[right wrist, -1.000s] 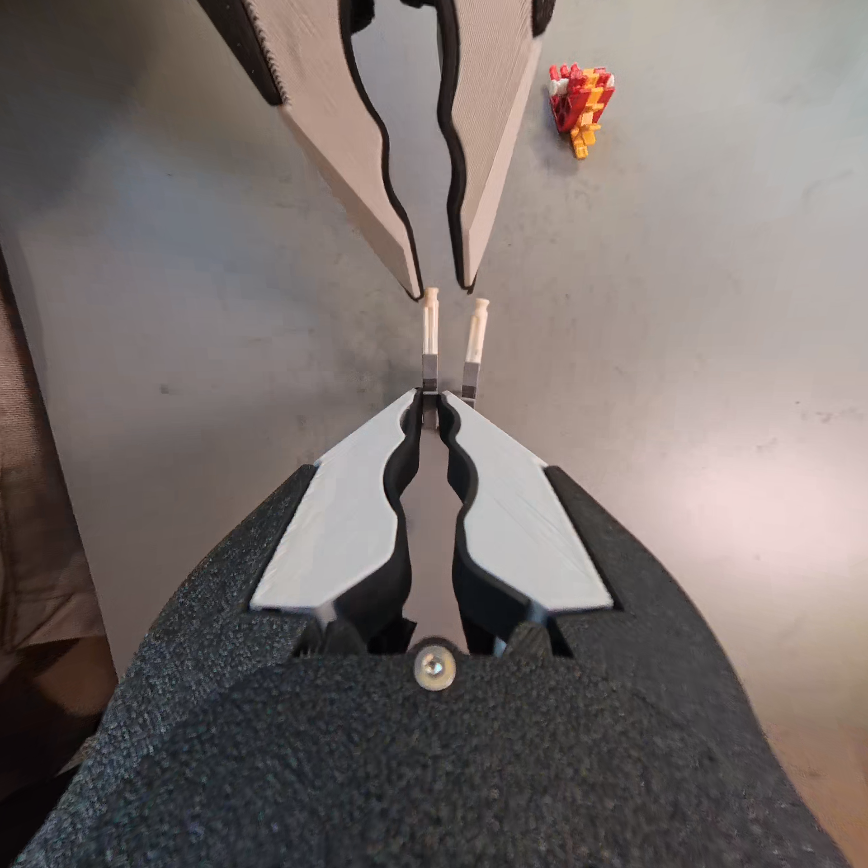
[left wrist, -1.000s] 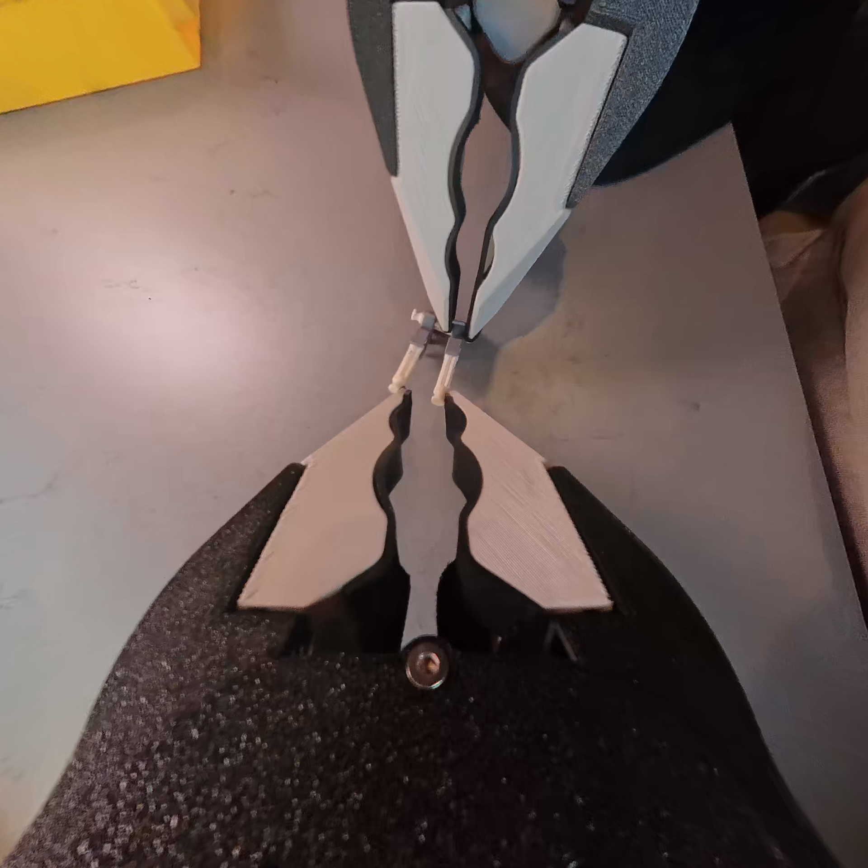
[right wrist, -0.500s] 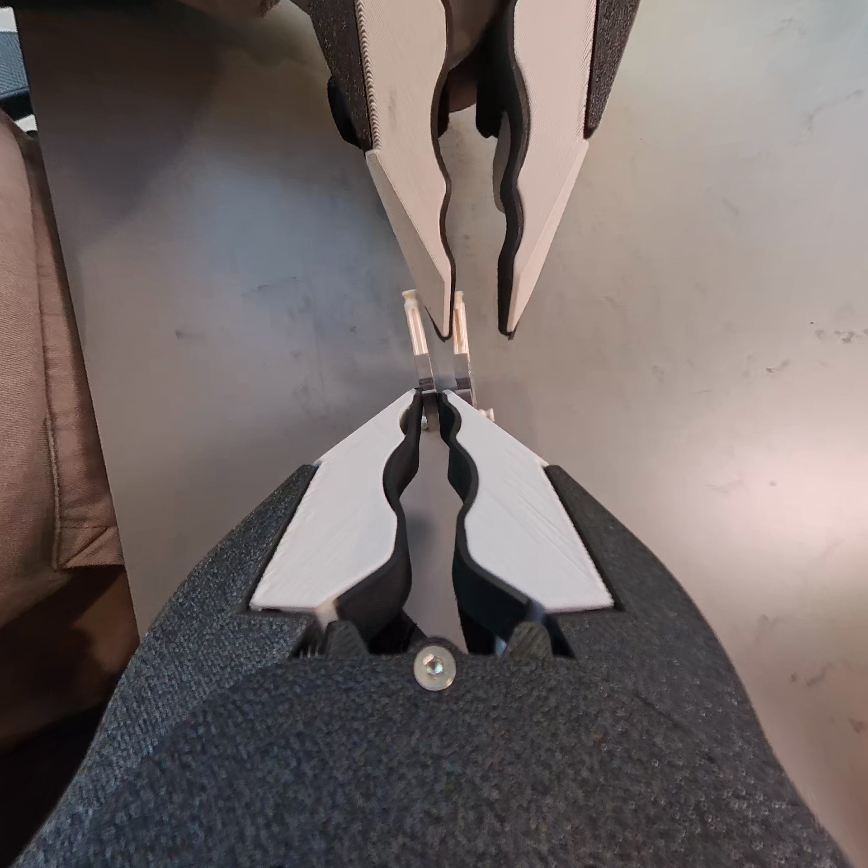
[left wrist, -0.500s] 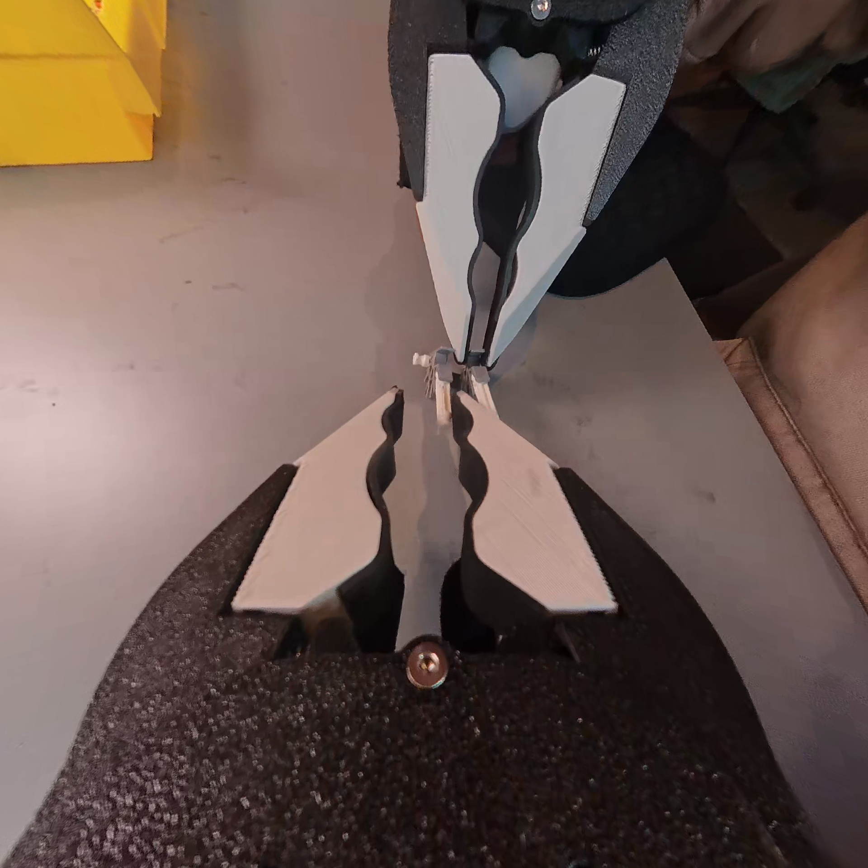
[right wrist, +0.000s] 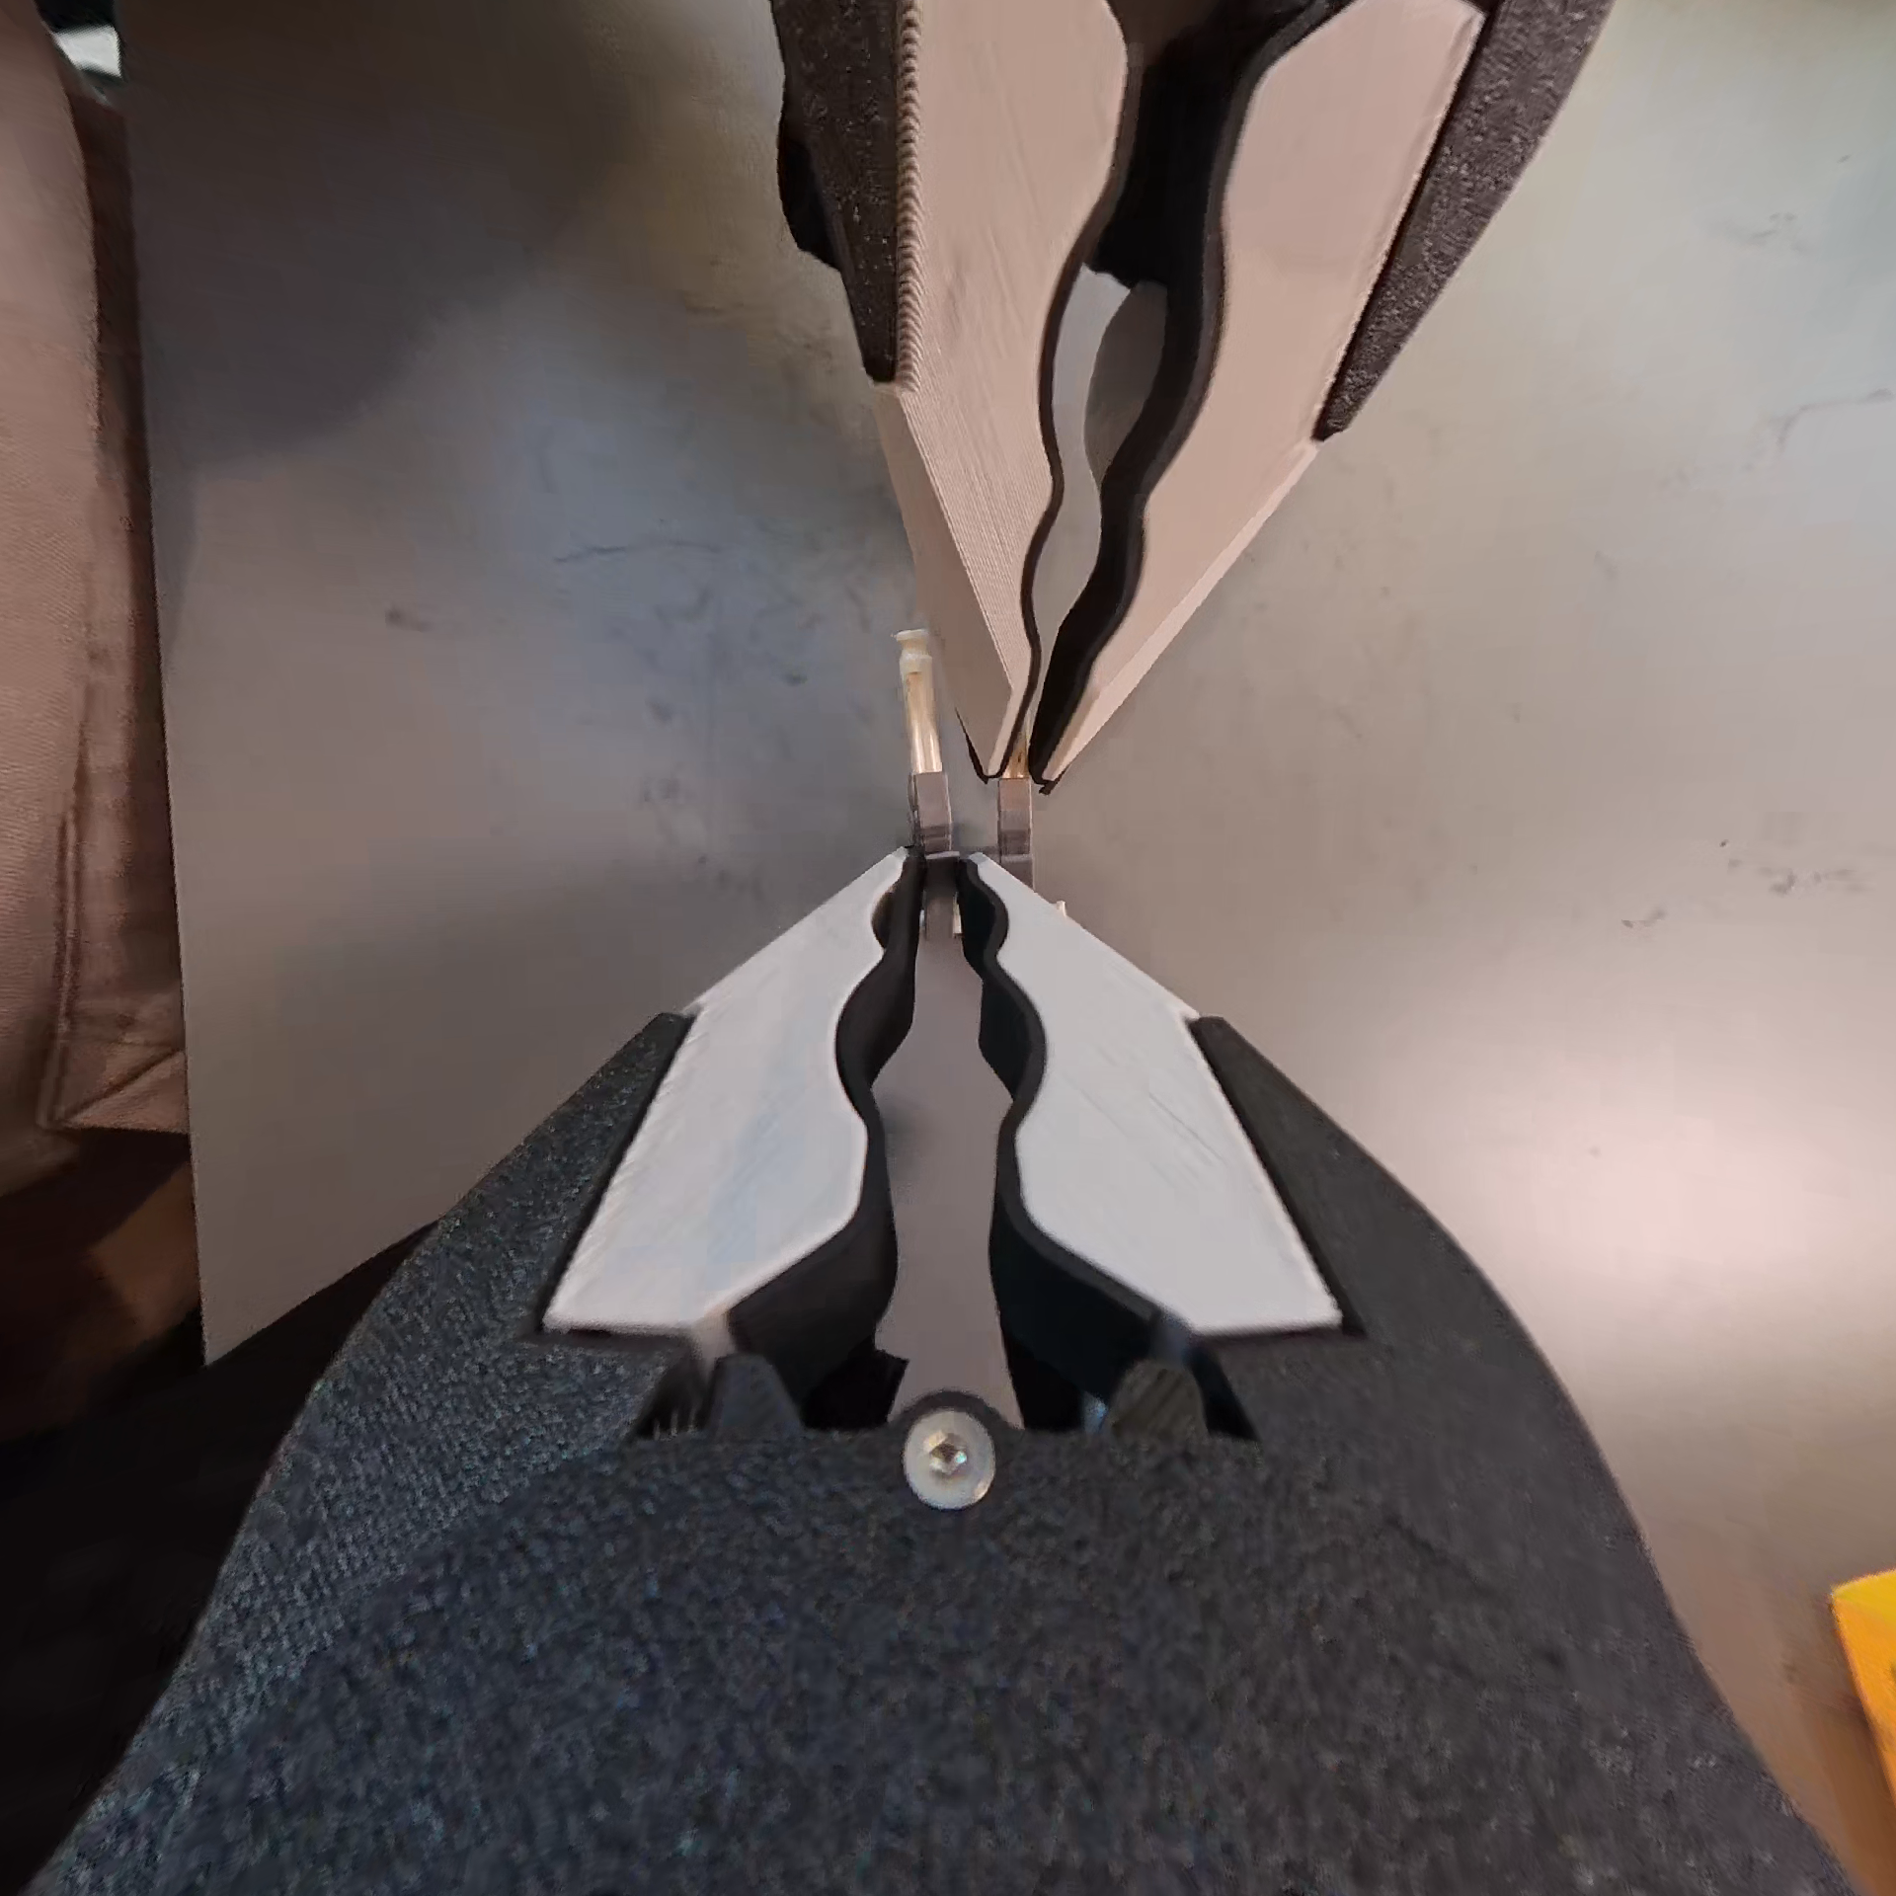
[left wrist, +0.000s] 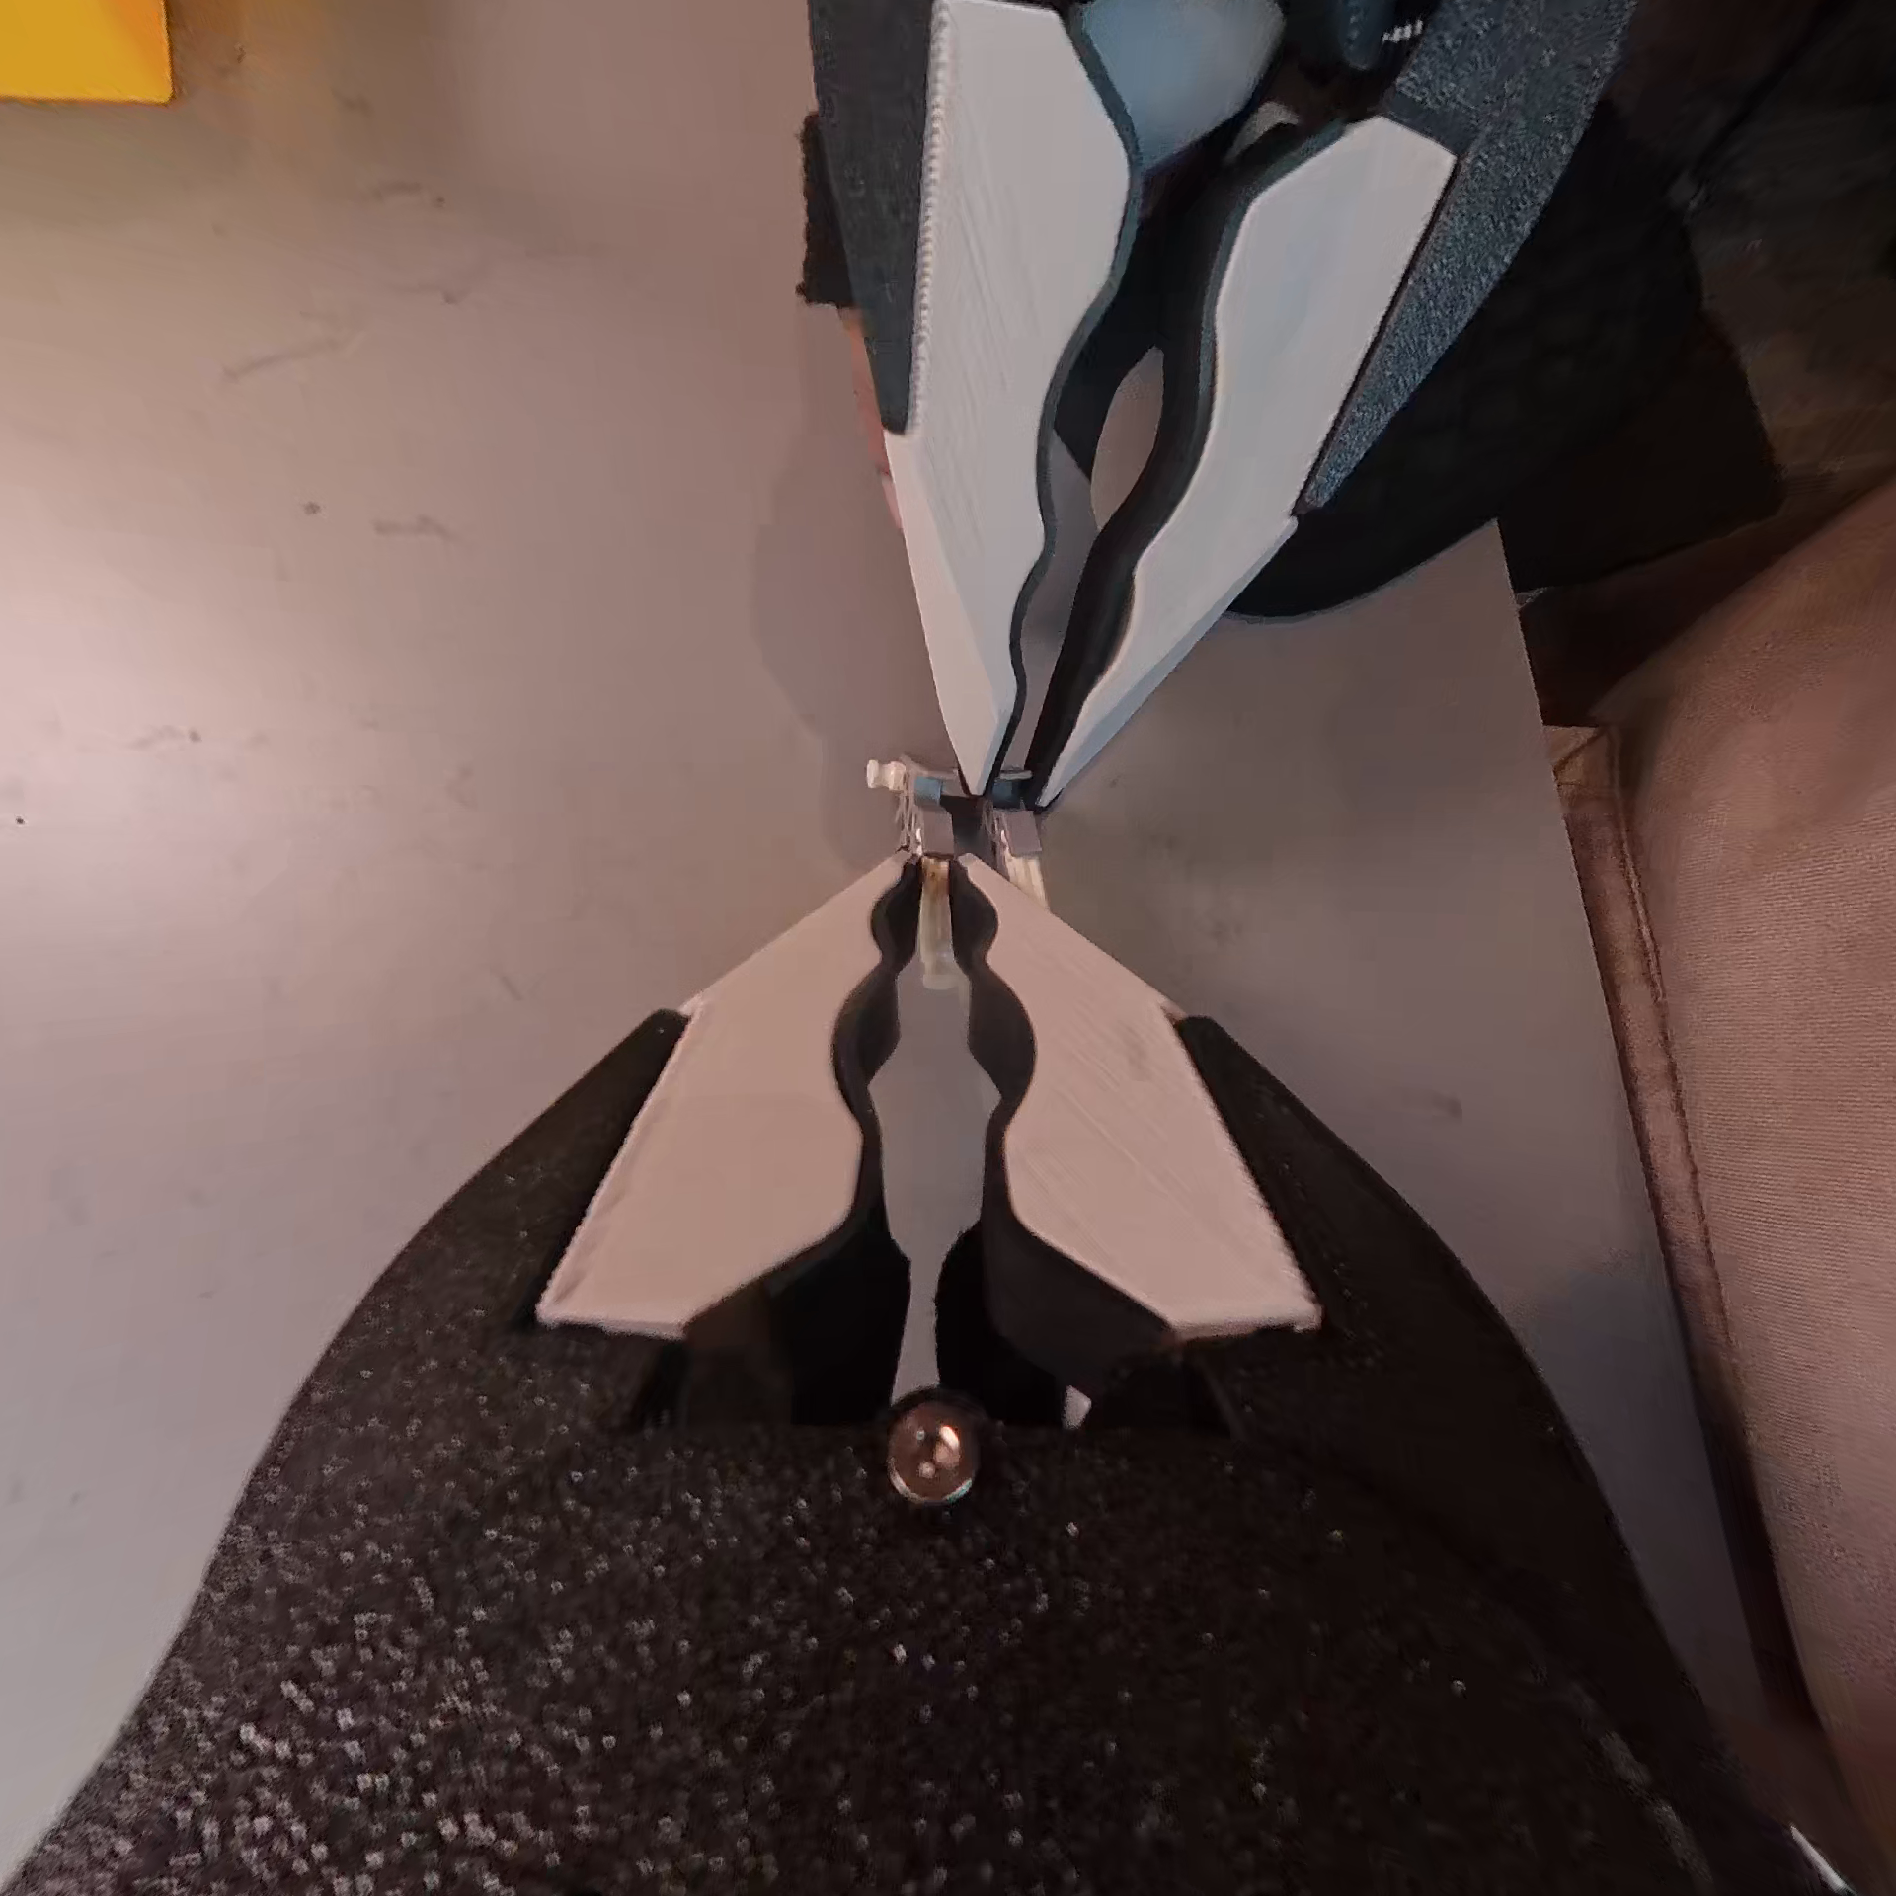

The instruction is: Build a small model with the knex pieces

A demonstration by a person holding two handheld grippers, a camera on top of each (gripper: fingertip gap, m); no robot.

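My left gripper [left wrist: 932, 867], two pale grey wedge-shaped fingers with black wavy pads in a black speckled housing, meets my right gripper [right wrist: 942, 860], of the same build, tip to tip above a grey matte tabletop [left wrist: 410, 616]. Between the tips sits a small assembly of grey metal links carrying thin cream plastic pins [right wrist: 959, 811]. In the right wrist view my right gripper's fingers are drawn together at the tips, clamped on a grey link at the near end of the assembly; behind the tips the wavy pads leave a gap. In the same view my left gripper [right wrist: 1016, 775] comes down from above, its tips pinched on the cream pin rising from the right-hand link, while the left-hand cream pin [right wrist: 916, 698] stands free just beside that gripper's outer edge. In the left wrist view one cream pin [left wrist: 936, 939] lies in the narrow slot between my left fingertips, gripped there, and my right gripper [left wrist: 1011, 800] closes on the grey links from the far side. A yellow block [left wrist: 82, 51] shows at the top left corner of that view, and a yellow corner [right wrist: 1857, 1662] at the lower right of the right wrist view. Brown fabric [left wrist: 1744, 1026] borders the table's edge
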